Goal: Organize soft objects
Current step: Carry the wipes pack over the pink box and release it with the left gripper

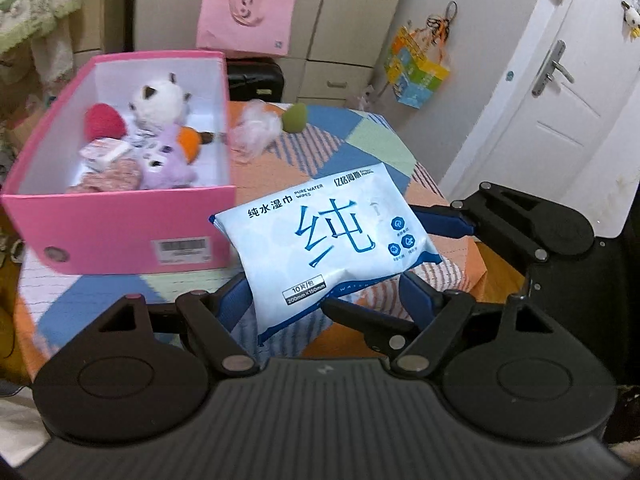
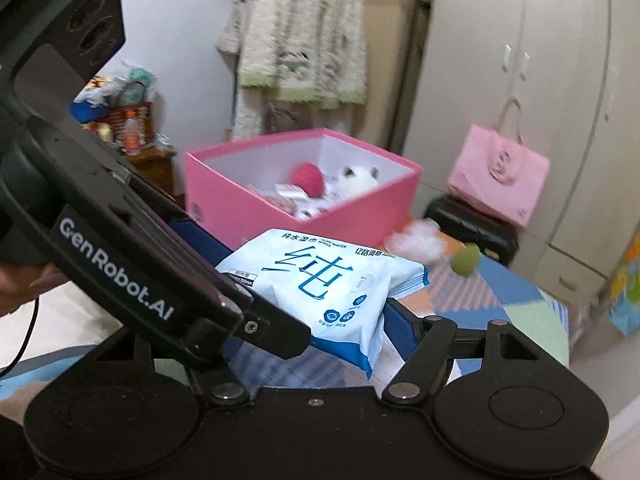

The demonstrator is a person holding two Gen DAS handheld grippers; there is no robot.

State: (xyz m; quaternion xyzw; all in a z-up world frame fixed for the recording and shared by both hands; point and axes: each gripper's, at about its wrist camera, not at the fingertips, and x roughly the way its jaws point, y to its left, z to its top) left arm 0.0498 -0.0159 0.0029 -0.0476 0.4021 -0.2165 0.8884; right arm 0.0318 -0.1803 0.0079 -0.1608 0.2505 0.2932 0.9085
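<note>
A white and blue pack of wet wipes (image 1: 332, 248) is held above the patchwork tablecloth (image 1: 360, 144), just right of the pink box (image 1: 120, 236). My left gripper (image 1: 324, 300) is shut on the pack's near edge. My right gripper (image 2: 320, 292) is shut on the same pack (image 2: 320, 276) from the right; its fingers (image 1: 440, 220) show in the left wrist view. The pink box (image 2: 248, 200) holds a white plush cat (image 1: 158, 98), a red ball (image 1: 104, 122), a purple plush (image 1: 166, 160) and other soft items.
A white fluffy tuft (image 1: 256, 124) and a green ball (image 1: 295, 117) lie on the table behind the box. A pink bag (image 1: 244, 20) stands behind on a black case (image 1: 256, 78). A white door (image 1: 560, 92) is at the right.
</note>
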